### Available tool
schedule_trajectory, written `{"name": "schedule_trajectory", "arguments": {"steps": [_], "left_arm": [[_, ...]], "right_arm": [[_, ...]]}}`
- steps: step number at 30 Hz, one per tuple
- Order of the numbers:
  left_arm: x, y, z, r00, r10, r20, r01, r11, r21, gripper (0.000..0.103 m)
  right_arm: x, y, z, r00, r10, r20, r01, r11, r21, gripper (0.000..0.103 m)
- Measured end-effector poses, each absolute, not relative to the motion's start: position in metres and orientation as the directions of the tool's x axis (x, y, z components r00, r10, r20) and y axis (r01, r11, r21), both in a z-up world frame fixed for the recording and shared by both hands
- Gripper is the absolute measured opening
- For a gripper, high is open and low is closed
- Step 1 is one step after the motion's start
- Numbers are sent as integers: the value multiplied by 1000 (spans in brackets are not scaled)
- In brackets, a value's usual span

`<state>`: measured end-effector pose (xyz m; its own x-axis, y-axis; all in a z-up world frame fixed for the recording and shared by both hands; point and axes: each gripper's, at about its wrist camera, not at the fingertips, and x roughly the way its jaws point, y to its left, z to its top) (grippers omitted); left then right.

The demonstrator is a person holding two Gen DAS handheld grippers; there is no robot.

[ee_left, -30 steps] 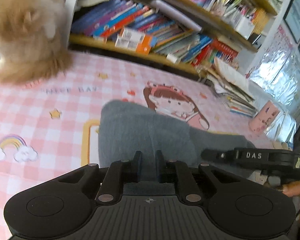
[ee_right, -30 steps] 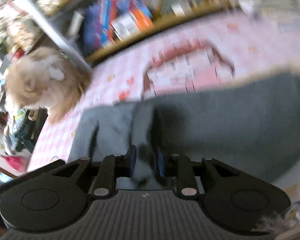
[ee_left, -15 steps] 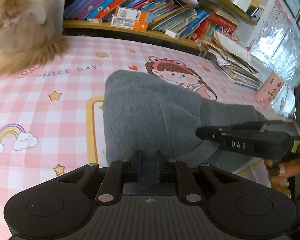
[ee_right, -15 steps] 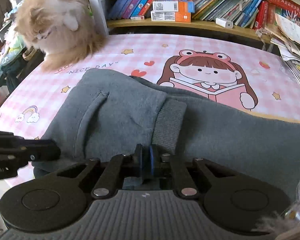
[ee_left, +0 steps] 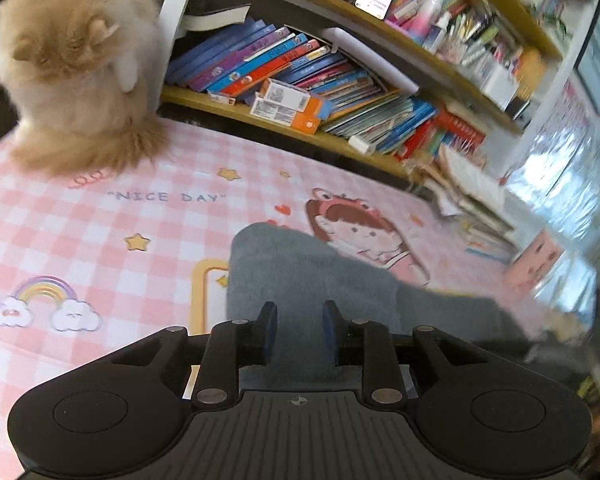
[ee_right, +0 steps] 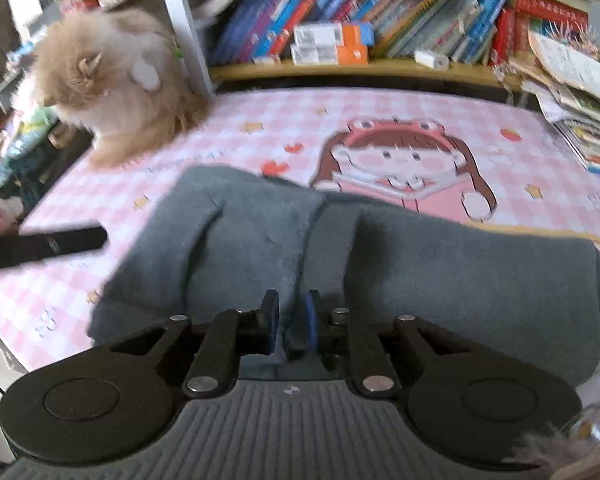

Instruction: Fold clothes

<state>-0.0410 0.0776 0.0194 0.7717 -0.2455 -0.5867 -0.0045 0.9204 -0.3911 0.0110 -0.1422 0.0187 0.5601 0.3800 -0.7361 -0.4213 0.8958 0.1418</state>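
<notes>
A grey fleece garment (ee_right: 440, 276) lies folded on the pink checked mat (ee_right: 228, 140), with a pocket seam and a ribbed cuff on top. It also shows in the left wrist view (ee_left: 300, 276). My left gripper (ee_left: 299, 326) is open just above the garment's near edge, nothing between its fingers. My right gripper (ee_right: 291, 320) is slightly open over the garment's near edge, with grey cloth showing in the narrow gap between the fingers. The left gripper's black finger (ee_right: 44, 246) shows at the left of the right wrist view.
A fluffy tan cat (ee_left: 76, 68) sits at the mat's far left corner, also in the right wrist view (ee_right: 112, 84). A bookshelf (ee_left: 300, 76) full of books runs along the back. Stacked papers and books (ee_right: 576, 108) lie at the right.
Both grippers have opened and let go of the grey garment, which now lies on the mat. The left gripper has lifted and drawn away to the left.
</notes>
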Motion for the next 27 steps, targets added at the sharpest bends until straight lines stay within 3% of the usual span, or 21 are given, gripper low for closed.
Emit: {"name": "schedule_trajectory", "arguments": {"steps": [6,10,14,16,18,21,23,27], "left_arm": [[1,76,-12,661,-267,-701,-16,930,-368,25],[12,73,-14,647,-263,-716,10,941,-337,25],[-1,71,-3,664,-233,-710,-7,948,-317,27],[-10,68,7,687,-232,-689,22,954,-299,38],[-19,66,17,709,-231,-666,49,959,-280,58],[-32,61,33,740,-232,-631,90,964,-249,70],[-35,58,33,751,-232,-618,117,968,-220,77],[-37,52,20,718,-234,-655,141,971,-192,77]], "right_arm": [[11,-135,5,538,325,-778,-421,903,86,17],[7,-132,6,556,307,-773,-424,904,54,18],[1,-143,20,596,307,-742,-369,925,86,27],[-5,-151,31,624,309,-718,-344,933,103,32],[-10,-159,39,642,304,-704,-317,941,118,36],[-19,-171,47,656,287,-698,-271,953,137,44],[-24,-178,48,655,269,-706,-234,961,149,51],[-29,-181,37,632,205,-748,-157,978,135,65]]}}
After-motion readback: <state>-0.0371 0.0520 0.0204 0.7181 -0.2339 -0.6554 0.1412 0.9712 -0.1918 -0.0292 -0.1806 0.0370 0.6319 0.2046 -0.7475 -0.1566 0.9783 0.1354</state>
